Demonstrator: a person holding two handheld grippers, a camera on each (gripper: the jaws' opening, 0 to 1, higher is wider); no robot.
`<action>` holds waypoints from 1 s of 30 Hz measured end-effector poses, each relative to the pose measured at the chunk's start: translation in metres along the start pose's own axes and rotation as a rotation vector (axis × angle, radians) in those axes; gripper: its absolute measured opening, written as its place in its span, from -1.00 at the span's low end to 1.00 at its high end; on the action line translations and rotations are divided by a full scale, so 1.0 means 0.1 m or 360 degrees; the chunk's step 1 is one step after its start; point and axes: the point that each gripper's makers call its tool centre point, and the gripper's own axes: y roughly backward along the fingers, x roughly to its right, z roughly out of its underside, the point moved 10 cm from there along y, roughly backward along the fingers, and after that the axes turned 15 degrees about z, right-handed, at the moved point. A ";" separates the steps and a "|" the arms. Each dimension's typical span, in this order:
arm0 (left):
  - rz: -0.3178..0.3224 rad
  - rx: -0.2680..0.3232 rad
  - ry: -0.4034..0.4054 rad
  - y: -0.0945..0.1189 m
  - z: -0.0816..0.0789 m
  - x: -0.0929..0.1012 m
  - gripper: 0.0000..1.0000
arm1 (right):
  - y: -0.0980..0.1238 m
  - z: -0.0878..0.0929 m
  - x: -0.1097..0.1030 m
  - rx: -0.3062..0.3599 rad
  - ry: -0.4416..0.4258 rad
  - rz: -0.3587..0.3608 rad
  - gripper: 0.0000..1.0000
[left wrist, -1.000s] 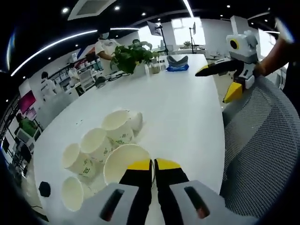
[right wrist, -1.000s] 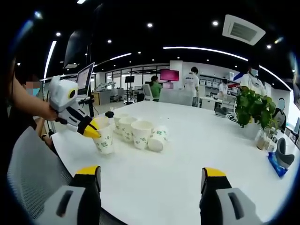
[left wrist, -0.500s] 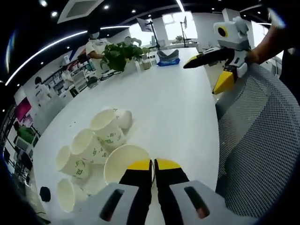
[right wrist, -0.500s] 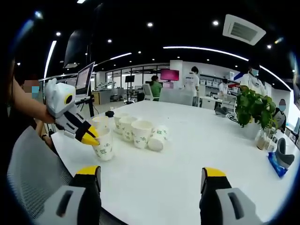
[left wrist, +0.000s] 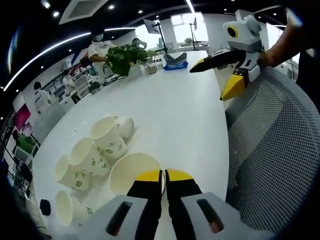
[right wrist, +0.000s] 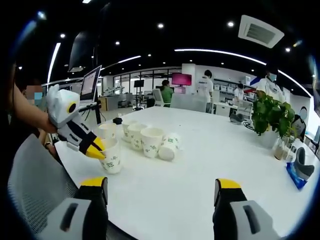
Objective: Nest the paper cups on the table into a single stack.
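Observation:
White paper cups with green print stand grouped on the white table (right wrist: 200, 170). My left gripper (left wrist: 163, 176) is shut on the rim of the nearest cup (left wrist: 131, 172), which stands upright at the table's near edge. Beyond it are several upright cups (left wrist: 106, 134) and one lying on its side (left wrist: 126, 125). In the right gripper view the left gripper (right wrist: 96, 149) pinches that cup (right wrist: 112, 157), and a row of cups (right wrist: 150, 141) ends in the tipped one (right wrist: 170, 146). My right gripper (right wrist: 161, 185) is open and holds nothing, above the table edge. It also appears open as the right gripper (left wrist: 211, 80).
A grey mesh chair (left wrist: 275, 150) stands against the near table edge. A potted plant (right wrist: 267, 117) and a blue item (right wrist: 299, 175) sit at the far end. A small black object (right wrist: 116, 121) lies behind the cups. People stand in the background.
The left gripper has drawn the held cup slightly nearer the table edge, away from the row. The right gripper stays open and nearly still.

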 end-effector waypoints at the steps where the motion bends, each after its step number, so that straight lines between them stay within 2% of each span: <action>1: -0.0001 0.0007 0.0002 0.00 -0.01 0.01 -1.00 | 0.00 0.00 0.00 -0.0001 0.0001 0.0000 0.78; 5: -0.0001 0.0021 0.0012 -0.01 -0.03 0.02 -0.93 | 0.00 0.01 0.01 -0.0002 0.0001 0.0003 0.78; 12: -0.0026 0.0072 0.0004 0.03 -0.07 0.03 -0.52 | 0.00 0.02 0.03 0.0014 -0.0009 0.0007 0.77; 17: -0.0047 0.0234 0.0080 0.15 -0.17 0.01 -0.39 | 0.00 0.01 0.02 0.0020 -0.0012 0.0004 0.77; 23: -0.0080 0.0449 0.0192 0.36 -0.32 -0.12 -0.26 | 0.00 0.01 0.02 0.0020 -0.0014 -0.0008 0.77; 25: -0.0105 0.0478 0.0200 0.43 -0.34 -0.16 -0.21 | 0.00 0.01 0.02 0.0020 -0.0015 -0.0009 0.77; 30: -0.0247 0.0492 0.0200 0.64 -0.31 -0.37 -0.06 | 0.00 0.02 0.02 0.0021 -0.0016 -0.0011 0.77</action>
